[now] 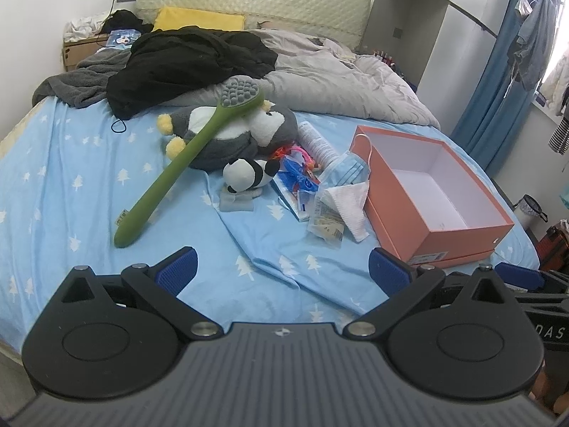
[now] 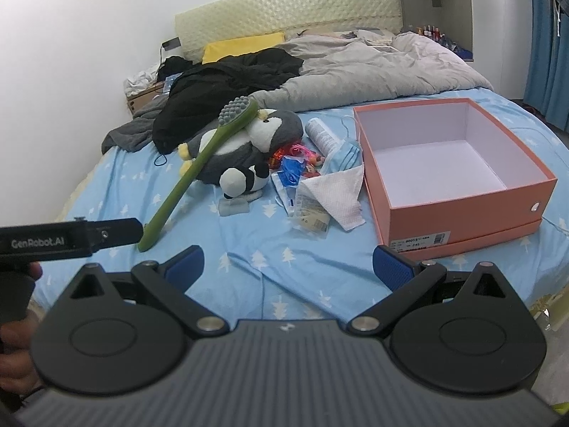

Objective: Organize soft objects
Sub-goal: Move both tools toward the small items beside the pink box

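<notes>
On the blue bedsheet lies a big grey-and-white penguin plush, with a small panda plush just in front of it. A green long-handled brush leans across the penguin. An empty orange box stands open to the right. My left gripper hovers open above the sheet's near part, holding nothing. My right gripper is also open and empty, short of the pile.
Between the plushes and the box lie a blue face mask, a white tissue, plastic packets and a white tube. A black garment, grey duvet and yellow pillow fill the far bed. The other handheld gripper's body shows at left.
</notes>
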The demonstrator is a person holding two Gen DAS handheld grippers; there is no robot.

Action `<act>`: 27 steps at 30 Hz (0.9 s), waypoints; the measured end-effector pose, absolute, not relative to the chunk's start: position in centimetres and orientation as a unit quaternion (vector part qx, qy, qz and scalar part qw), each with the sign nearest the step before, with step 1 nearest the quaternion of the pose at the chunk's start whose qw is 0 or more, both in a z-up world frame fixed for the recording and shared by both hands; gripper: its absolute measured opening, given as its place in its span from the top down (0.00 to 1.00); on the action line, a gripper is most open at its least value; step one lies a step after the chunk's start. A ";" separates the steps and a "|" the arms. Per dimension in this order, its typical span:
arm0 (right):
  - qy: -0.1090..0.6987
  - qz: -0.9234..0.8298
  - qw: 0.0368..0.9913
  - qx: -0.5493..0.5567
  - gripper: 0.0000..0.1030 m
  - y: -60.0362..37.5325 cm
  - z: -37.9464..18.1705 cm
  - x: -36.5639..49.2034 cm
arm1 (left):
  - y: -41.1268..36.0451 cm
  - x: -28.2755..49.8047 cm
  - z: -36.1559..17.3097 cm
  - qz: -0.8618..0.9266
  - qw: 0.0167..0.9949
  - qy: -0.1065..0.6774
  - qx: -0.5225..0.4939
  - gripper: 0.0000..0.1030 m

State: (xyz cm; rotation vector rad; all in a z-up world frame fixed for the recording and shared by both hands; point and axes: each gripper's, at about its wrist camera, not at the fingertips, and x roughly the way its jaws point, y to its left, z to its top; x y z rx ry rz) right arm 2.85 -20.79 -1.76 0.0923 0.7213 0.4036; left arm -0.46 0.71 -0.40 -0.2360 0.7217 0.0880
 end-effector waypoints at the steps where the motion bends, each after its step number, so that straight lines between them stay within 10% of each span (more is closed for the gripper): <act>1: 0.351 0.195 0.915 0.045 0.00 -20.8 -1.8 2.9 | 0.8 -0.5 -0.4 0.043 0.928 0.352 -0.115 0.00; 27: 0.363 0.186 0.912 0.049 0.00 -21.0 -2.5 3.1 | 1.3 -0.5 -0.7 0.052 0.926 0.357 -0.112 0.00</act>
